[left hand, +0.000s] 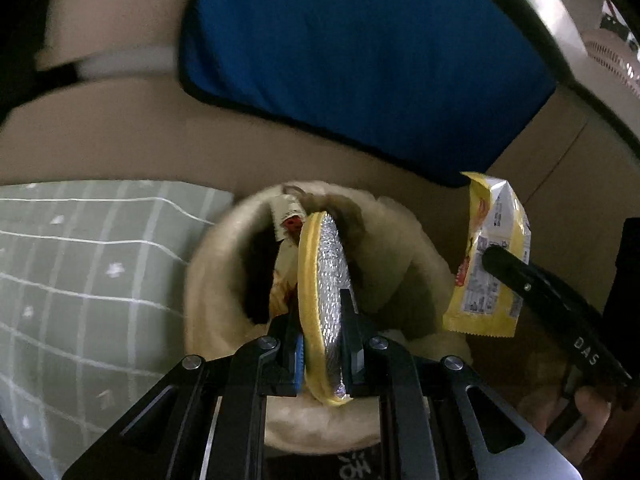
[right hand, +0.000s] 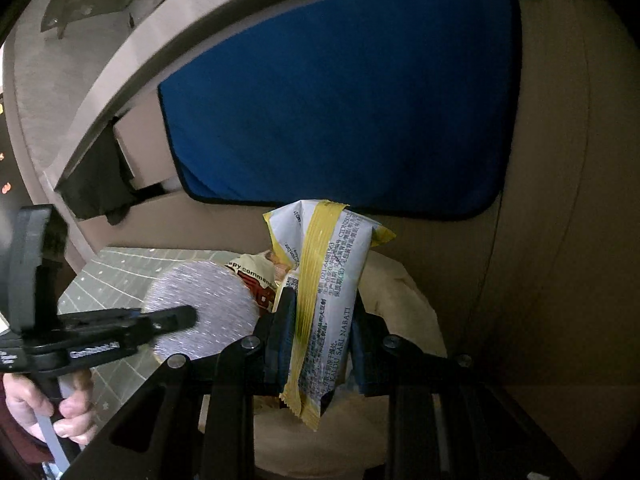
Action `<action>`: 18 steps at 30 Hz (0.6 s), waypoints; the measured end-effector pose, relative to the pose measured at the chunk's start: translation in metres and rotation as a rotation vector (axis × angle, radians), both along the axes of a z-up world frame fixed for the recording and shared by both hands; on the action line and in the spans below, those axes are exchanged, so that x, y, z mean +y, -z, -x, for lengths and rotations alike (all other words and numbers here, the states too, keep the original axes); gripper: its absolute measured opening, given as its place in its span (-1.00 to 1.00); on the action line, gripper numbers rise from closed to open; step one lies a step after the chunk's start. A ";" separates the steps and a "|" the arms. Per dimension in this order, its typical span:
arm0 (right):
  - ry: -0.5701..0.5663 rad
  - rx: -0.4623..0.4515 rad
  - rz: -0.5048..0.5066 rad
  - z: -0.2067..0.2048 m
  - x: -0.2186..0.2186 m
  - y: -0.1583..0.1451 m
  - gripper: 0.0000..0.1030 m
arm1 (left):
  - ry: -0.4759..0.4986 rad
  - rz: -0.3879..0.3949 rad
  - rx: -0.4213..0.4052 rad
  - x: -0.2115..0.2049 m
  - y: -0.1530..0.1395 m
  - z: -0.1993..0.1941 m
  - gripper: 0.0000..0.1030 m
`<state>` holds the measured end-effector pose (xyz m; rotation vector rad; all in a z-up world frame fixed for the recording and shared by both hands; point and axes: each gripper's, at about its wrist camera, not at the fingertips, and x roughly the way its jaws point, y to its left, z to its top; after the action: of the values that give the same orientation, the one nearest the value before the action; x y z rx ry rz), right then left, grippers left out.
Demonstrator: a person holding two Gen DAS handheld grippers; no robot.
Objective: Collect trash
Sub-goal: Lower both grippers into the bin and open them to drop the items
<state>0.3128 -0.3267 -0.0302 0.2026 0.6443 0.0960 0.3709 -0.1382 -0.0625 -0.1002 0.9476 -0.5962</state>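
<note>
A round foil lid (left hand: 328, 264) with a yellow rim stands on edge, and my left gripper (left hand: 322, 308) is shut on it. Directly below is a round bin lined with a cream bag (left hand: 216, 272), with a crumpled red-printed wrapper (left hand: 288, 220) inside. My right gripper (right hand: 320, 300) is shut on a yellow and white snack wrapper (right hand: 332, 248), which it holds upright over the bin's rim (right hand: 416, 308). In the right wrist view the foil lid (right hand: 208, 312) shows flat on at the left, pinched by the left gripper's fingers (right hand: 176, 318). In the left wrist view the snack wrapper (left hand: 492, 216) hangs at the right.
A blue cushion (left hand: 360, 60) leans on a beige surface behind the bin. A green checked cloth (left hand: 80, 264) lies to the bin's left. A person's hand (right hand: 72, 412) grips the left tool's handle at the lower left of the right wrist view.
</note>
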 end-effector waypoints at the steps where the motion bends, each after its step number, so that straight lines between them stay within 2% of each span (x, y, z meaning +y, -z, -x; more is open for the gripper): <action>1: 0.003 0.007 0.001 0.000 -0.002 0.003 -0.54 | 0.007 -0.001 0.006 -0.004 0.005 -0.004 -0.73; 5: 0.009 0.032 -0.008 -0.009 -0.006 0.012 -0.54 | -0.009 0.025 0.082 -0.004 0.029 -0.025 -0.73; 7: 0.006 0.040 -0.008 -0.013 -0.004 0.014 -0.54 | -0.012 0.040 0.095 0.000 0.036 -0.029 -0.73; 11: -0.009 0.063 -0.009 -0.022 0.002 0.021 -0.53 | 0.010 0.054 0.065 0.003 0.033 -0.024 -0.73; 15: -0.019 0.083 -0.027 -0.030 0.006 0.029 -0.52 | 0.036 0.054 -0.012 0.005 0.017 -0.017 -0.69; 16: -0.020 0.087 -0.030 -0.032 0.007 0.031 -0.52 | 0.044 0.046 -0.023 0.005 0.015 -0.016 -0.64; 18: -0.020 0.097 -0.035 -0.034 0.010 0.035 -0.48 | 0.059 0.034 -0.034 0.006 0.012 -0.014 -0.40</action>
<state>0.3465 -0.3171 -0.0647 0.2355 0.7415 0.1168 0.3850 -0.1327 -0.0742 -0.0928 0.9100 -0.6669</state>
